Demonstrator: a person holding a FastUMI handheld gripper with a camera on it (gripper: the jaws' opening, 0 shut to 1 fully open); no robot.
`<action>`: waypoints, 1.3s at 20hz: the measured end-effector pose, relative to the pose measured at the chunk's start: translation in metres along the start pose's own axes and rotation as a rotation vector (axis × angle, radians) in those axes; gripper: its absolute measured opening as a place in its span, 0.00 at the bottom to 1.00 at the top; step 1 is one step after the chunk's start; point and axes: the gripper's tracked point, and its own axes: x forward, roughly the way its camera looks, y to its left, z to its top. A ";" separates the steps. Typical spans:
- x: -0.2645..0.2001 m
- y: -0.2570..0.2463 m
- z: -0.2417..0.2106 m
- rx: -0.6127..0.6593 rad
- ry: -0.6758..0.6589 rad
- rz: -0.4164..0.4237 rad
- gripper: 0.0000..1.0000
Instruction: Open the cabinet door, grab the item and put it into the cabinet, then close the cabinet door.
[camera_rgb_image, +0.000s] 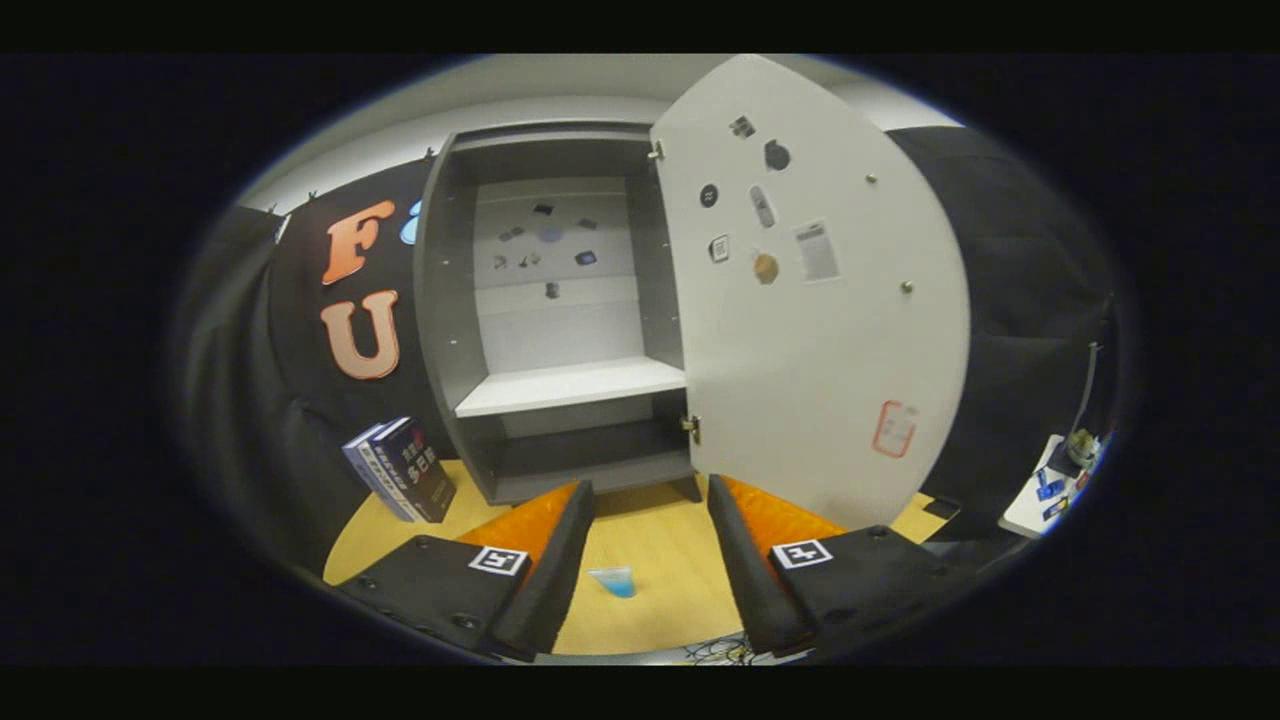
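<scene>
A grey cabinet (560, 310) stands on the wooden table (660, 560), straight ahead beyond my fingers. Its door (810, 300) is swung wide open to the right, showing several stickers on its inner face. Inside, a white shelf (570, 385) is bare, with a dark lower compartment under it. A small clear cup with blue liquid (613, 581) sits on the table between my fingers, well short of the cabinet. My gripper (648, 500) is open and holds nothing.
Two dark books (402, 470) lean upright on the table left of the cabinet. The open door reaches out over the table above my right finger. A white side surface with small items (1055, 485) lies far right. Cables (720, 652) lie at the near table edge.
</scene>
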 end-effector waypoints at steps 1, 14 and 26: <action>0.009 0.007 -0.014 -0.004 0.022 0.008 0.76; 0.093 0.023 -0.170 -0.110 0.289 0.040 0.99; 0.124 0.017 -0.228 -0.122 0.426 0.057 0.79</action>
